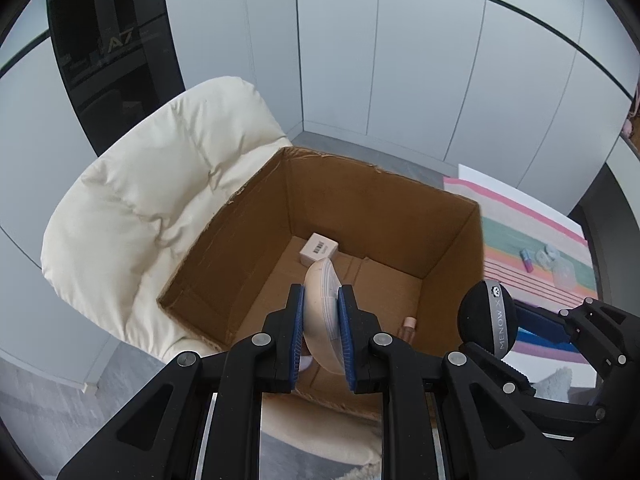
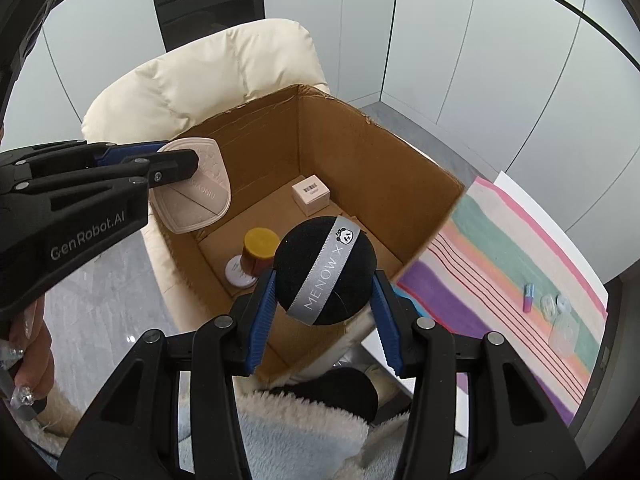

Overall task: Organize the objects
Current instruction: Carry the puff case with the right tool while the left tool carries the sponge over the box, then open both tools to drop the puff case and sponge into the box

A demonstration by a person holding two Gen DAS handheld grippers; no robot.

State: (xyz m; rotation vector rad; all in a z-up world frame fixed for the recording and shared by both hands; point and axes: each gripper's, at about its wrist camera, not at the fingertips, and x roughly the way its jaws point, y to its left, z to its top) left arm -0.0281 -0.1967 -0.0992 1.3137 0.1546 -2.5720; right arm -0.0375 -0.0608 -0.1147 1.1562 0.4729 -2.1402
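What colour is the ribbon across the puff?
Silver-grey ribbon, clearest in the right wrist view.

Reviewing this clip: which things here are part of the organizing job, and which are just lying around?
In the job:
- pink compact, in left gripper
- black puff, in right gripper
- cardboard box
- small white box, amber jar inside

Lying about:
- cream chair
- striped cloth
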